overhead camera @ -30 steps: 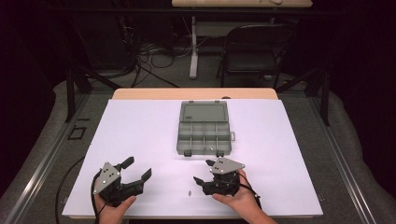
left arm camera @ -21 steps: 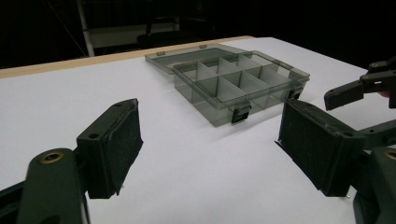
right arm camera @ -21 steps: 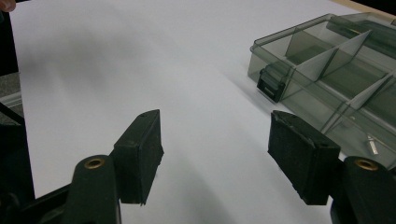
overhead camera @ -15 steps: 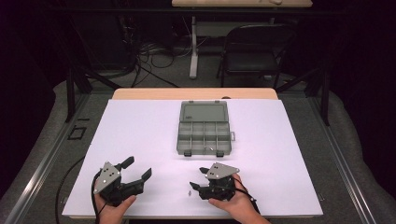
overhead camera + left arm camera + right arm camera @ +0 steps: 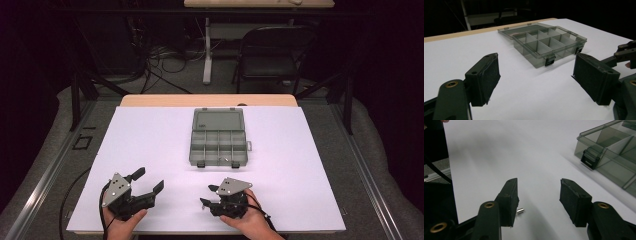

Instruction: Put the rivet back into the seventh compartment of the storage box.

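A smoky clear compartment box (image 5: 219, 145) lies open at the middle of the white table, its lid flat behind it and two black latches on its near wall. My left gripper (image 5: 148, 180) rests near the front left, open, with nothing between its pads (image 5: 486, 75); the box (image 5: 549, 42) is ahead of it. My right gripper (image 5: 207, 195) sits at the front centre, turned left and open. A tiny silver metal pin (image 5: 520, 211) lies on the table just beside its left pad (image 5: 510, 200), touching nothing I can make out. The box corner (image 5: 614, 150) is to its right.
The white table sheet (image 5: 150, 140) spreads wide around the box. A wooden strip (image 5: 210, 100) borders its far edge. Beyond stand a dark chair (image 5: 272, 55) and floor cables. The other gripper's dark body and cable (image 5: 434, 145) lie at the right gripper view's left.
My right gripper has slid left and slightly nearer the front edge, turning its jaws leftward over the spot where the small pin lies. The left gripper and the box have stayed put.
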Demonstrator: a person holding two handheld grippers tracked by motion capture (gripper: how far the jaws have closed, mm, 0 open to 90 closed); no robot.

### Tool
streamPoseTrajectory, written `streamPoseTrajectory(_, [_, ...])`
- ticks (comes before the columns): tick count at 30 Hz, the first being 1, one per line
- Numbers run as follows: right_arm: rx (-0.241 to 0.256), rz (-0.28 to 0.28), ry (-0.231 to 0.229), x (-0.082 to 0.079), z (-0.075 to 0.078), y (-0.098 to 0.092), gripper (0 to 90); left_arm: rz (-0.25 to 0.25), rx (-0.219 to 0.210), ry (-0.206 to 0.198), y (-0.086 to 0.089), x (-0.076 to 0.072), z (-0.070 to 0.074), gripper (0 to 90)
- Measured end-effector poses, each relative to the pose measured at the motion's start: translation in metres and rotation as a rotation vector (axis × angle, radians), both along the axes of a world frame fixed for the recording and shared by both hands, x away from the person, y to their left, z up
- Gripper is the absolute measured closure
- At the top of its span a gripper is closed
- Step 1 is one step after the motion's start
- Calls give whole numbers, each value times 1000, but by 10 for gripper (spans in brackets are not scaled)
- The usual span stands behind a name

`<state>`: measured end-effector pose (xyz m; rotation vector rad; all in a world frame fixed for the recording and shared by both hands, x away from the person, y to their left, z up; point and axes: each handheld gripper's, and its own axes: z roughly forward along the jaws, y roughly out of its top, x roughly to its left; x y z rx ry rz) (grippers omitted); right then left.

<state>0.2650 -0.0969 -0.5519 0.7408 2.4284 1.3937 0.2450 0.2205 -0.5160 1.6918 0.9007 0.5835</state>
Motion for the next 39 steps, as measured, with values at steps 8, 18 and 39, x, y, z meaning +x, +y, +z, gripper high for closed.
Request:
streamPoseTrajectory(8, [-16, 0, 38, -1, -3, 3, 585, -1, -1, -1, 0, 0, 0, 208])
streamPoseTrajectory(18, [-35, 32, 116, -1, -8, 10, 636, -2, -1, -1, 0, 0, 0, 208])
streamPoseTrajectory(39, [-110, 36, 134, -5, -15, 18, 805, 1, 2, 1, 1, -1, 0, 208])
